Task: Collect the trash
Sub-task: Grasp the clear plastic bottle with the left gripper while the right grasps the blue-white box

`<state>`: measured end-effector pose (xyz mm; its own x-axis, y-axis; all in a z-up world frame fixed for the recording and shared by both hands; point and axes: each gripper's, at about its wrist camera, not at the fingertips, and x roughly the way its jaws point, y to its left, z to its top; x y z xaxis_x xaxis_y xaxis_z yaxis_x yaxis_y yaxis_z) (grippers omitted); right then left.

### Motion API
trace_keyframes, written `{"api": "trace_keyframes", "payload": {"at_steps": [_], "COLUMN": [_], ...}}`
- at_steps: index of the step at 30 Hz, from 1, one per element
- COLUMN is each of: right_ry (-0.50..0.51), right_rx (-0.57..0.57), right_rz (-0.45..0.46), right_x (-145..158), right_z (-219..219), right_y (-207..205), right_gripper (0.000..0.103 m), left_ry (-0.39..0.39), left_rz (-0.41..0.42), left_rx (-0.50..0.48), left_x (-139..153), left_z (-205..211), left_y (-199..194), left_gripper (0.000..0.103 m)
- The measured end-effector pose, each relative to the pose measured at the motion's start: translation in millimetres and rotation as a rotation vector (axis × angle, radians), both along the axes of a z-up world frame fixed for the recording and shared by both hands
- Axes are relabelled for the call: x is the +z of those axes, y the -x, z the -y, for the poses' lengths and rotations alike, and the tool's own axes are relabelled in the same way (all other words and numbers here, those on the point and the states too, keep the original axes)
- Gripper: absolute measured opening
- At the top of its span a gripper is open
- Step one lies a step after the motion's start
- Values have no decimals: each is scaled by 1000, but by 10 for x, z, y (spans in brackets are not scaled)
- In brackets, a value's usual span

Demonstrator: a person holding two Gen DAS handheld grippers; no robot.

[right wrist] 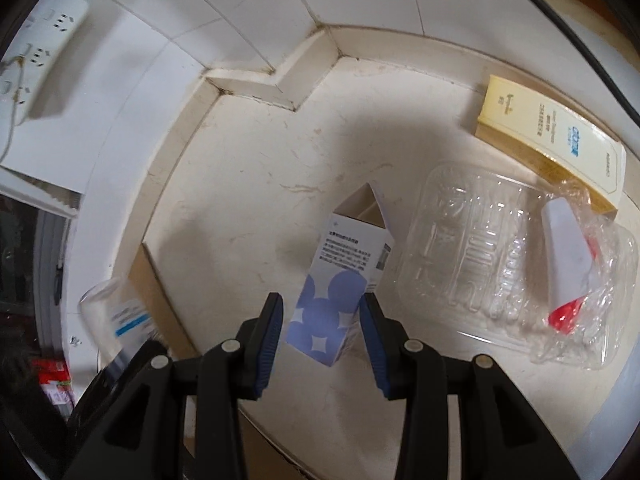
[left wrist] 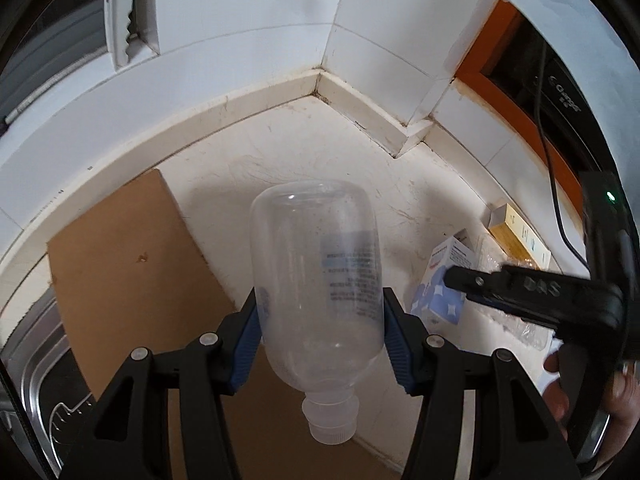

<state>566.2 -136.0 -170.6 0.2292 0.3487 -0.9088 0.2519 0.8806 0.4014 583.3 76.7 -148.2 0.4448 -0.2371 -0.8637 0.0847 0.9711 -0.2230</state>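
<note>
My left gripper [left wrist: 320,332] is shut on a clear empty plastic bottle [left wrist: 320,276], cap end toward the camera, held above the counter; the bottle also shows blurred at the left of the right wrist view [right wrist: 116,316]. My right gripper [right wrist: 322,320] is open, its blue pads on either side of a white carton with blue dots [right wrist: 332,296] that lies on the counter; I cannot tell if they touch it. In the left wrist view the right gripper [left wrist: 520,292] hovers over that carton [left wrist: 440,300].
A brown cardboard sheet [left wrist: 132,272] lies at the left by a steel sink [left wrist: 36,364]. A clear plastic tray [right wrist: 480,248], crumpled wrap with a white and red item [right wrist: 568,264] and a cream box [right wrist: 556,144] lie at the right. A power strip [right wrist: 44,52] hangs on the tiled wall.
</note>
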Motion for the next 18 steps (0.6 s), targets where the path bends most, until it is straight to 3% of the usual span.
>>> {"api": "trace_keyframes", "payload": {"at_steps": [7,12,18], "right_ry": [97,143,146], "right_rx": [-12,-9,22], "right_rz": [-59,-37,-6], "right_x": [-147,-216,-162], "right_z": [-170,-210,-172], "right_y": [-101,-96,97], "right_gripper": [45,45,34], "left_ry": [-17,-31,-34], "left_rz": [17,24,40], "left_rx": [-11,-13,-28], "left_x": [24,35,124], "left_z": [-80,-122,-140], "left_y": [192,314,509], "left_gripper": [54,54,54]}}
